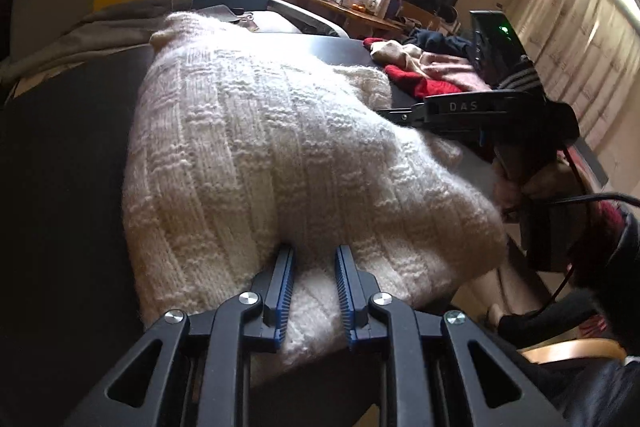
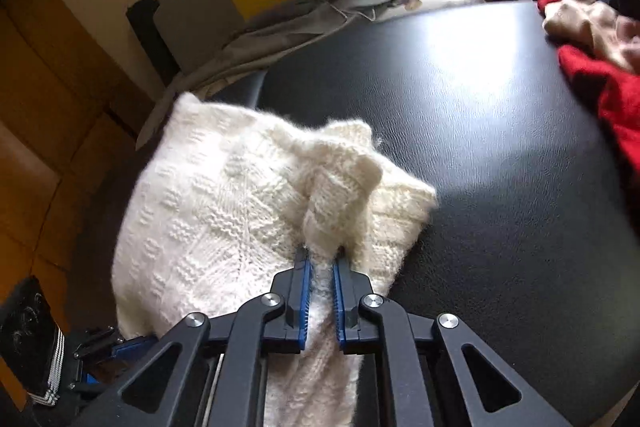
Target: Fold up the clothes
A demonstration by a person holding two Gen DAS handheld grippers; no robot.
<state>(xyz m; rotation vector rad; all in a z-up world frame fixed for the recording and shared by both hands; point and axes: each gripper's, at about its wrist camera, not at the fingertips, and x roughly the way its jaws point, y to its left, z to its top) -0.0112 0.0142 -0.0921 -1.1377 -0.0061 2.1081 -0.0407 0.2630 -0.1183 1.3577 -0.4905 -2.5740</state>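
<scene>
1. The right gripper (image 2: 320, 259) has its blue-padded fingers (image 2: 305, 287) nearly together, pinching a bunched ridge of the cream knitted sweater (image 2: 224, 219); wool fills the narrow gap between them.
2. The left gripper (image 1: 313, 255) pinches a thicker fold of the same sweater (image 1: 280, 155), its pads (image 1: 286, 291) set a little apart with knit packed between them.
3. In the right wrist view the sweater spreads from the fingertips toward ten o'clock, with a loose flap (image 2: 400, 203) lying at one o'clock on the black table (image 2: 460, 99).
4. In the left wrist view the sweater runs from the fingertips up toward twelve o'clock, and the right gripper's body (image 1: 460, 111) shows at three o'clock, resting at the sweater's far edge.
5. The step in hand looks like gripping two points of an edge so as to carry it over into a fold.
6. To do it well, I judge both hands should lift together and level, so the knit hangs evenly between them rather than twisting.
7. The right pinch holds a gathered lump, not a flat edge; that bunch may leave a crease, so tension should be drawn out gently before laying down.
8. The pile of red and pink clothes (image 2: 600, 75) at two o'clock is well apart; keep the fold clear of it.
</scene>
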